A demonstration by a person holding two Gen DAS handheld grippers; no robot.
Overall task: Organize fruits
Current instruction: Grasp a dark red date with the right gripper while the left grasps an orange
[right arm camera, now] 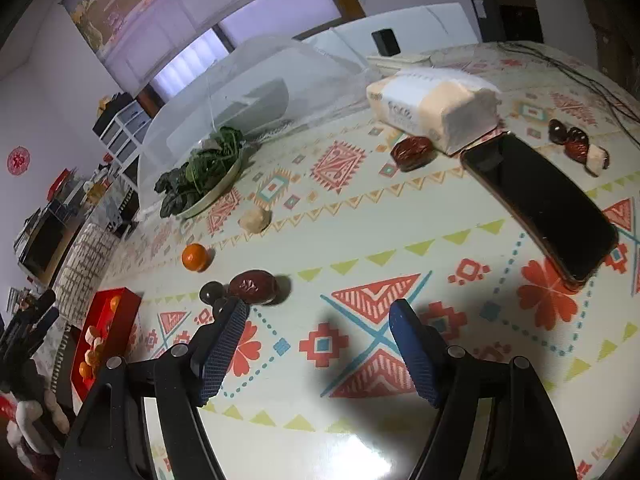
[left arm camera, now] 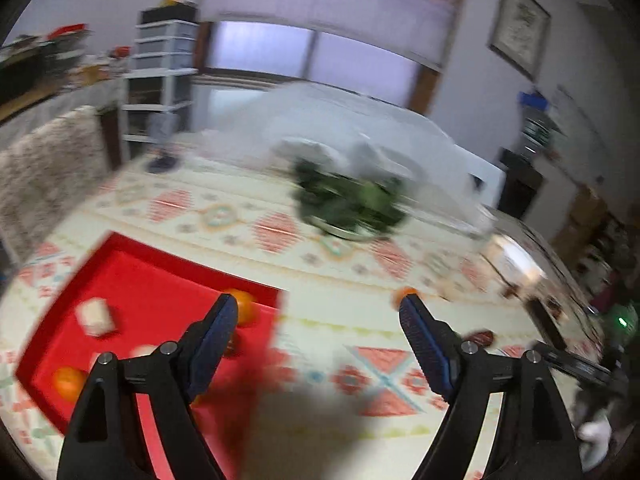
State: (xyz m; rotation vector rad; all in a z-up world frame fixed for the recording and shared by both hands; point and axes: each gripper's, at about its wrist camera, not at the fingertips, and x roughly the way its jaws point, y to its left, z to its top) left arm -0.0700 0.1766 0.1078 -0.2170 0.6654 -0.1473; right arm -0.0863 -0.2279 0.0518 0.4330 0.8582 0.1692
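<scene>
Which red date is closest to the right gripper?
The red date just beyond the right gripper, beside a dark round fruit; the others lie far off.

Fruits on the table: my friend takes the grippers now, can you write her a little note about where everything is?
Left gripper: open, empty, beside the red tray.
Right gripper: open, empty, above the tablecloth.
Done: several small oranges and pale pieces already sit in the tray.
Left: one orange, a red date with a dark round fruit beside it, a date by the tissue pack, a few more dates beyond the phone, and a pale lump near the greens plate.
</scene>
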